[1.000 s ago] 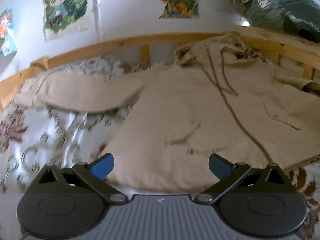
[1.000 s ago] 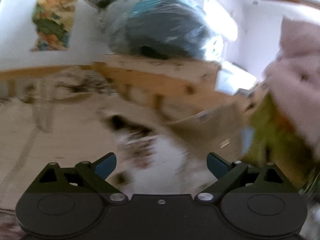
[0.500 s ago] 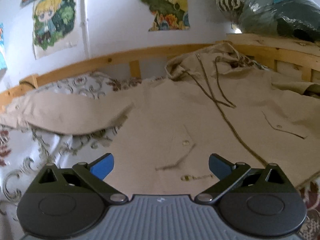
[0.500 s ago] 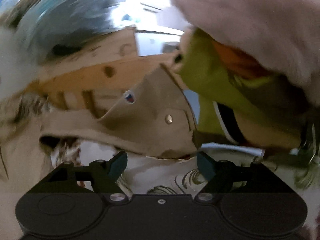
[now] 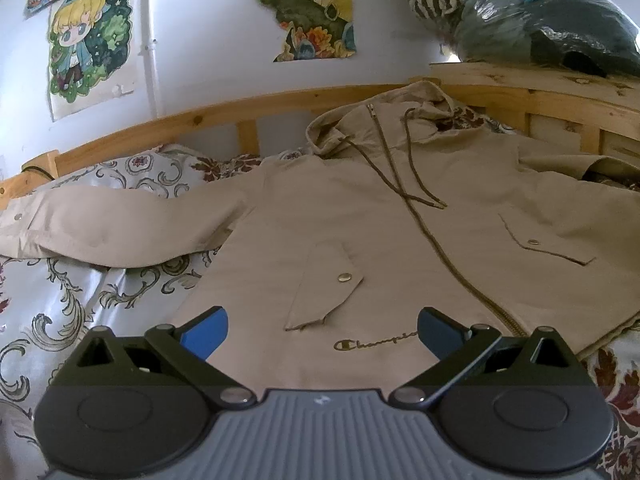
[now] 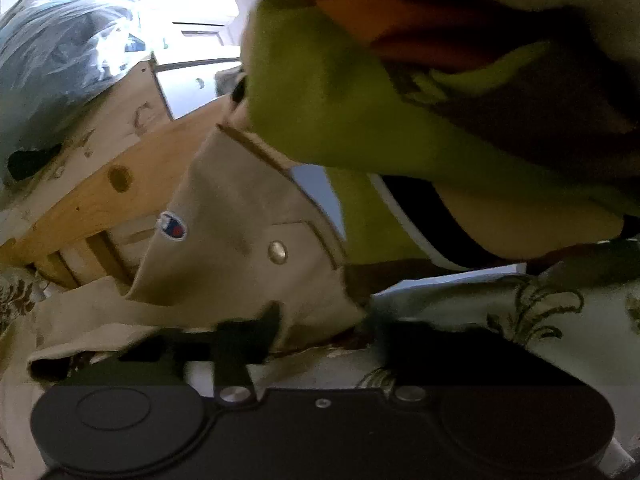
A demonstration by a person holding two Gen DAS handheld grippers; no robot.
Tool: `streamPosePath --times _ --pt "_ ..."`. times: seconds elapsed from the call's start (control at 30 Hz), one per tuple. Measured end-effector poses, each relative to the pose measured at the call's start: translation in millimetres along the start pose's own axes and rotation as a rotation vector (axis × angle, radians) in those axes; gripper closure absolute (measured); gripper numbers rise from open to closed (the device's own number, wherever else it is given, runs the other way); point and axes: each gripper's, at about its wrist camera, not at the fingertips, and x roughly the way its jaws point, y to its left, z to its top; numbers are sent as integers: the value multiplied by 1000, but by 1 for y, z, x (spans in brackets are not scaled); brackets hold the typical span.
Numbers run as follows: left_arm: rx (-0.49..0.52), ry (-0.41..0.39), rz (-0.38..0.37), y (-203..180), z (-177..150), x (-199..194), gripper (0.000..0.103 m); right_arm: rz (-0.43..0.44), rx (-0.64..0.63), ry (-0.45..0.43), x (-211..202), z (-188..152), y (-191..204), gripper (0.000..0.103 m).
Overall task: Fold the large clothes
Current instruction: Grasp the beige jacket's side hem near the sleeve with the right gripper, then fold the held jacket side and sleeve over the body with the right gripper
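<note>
Closing the right tongs around the cuff of the right sleeve, with the beige cloth lying between the two arms; cannot tell yet whether the pads already press on it. Holding the left tongs wide open and empty just over the lower hem of the jacket. Lying spread front-up on the bed, zip and cords in the middle, hood toward the wooden rail, left sleeve stretched out to the side. Judged as the first step: taking a sleeve to fold it inward. Next, probably finishing the grip, then lifting the cuff clear of the green garment beside it and carrying it across the chest without dragging the body.
</note>
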Motion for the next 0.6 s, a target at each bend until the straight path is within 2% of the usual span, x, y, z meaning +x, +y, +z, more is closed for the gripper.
streamPosePath --times 0.03,0.07,0.17,0.33,0.47,0.6 --pt "-1 0 1 0 0 0 0 6 23 -14 -1 -1 -2 83" --pt "-2 0 2 -1 0 0 0 15 40 -33 -5 -2 -5 89" --pt "-6 -6 2 -1 2 -1 0 47 7 -100 -23 -5 1 95" --pt "-22 -28 6 1 7 -7 0 171 -214 -291 -67 -10 48 97" --pt "-47 -59 6 7 14 -12 0 346 -351 -410 -108 -1 96 97" --pt "-74 -83 -5 14 18 -15 0 614 -419 -474 -158 14 160 97"
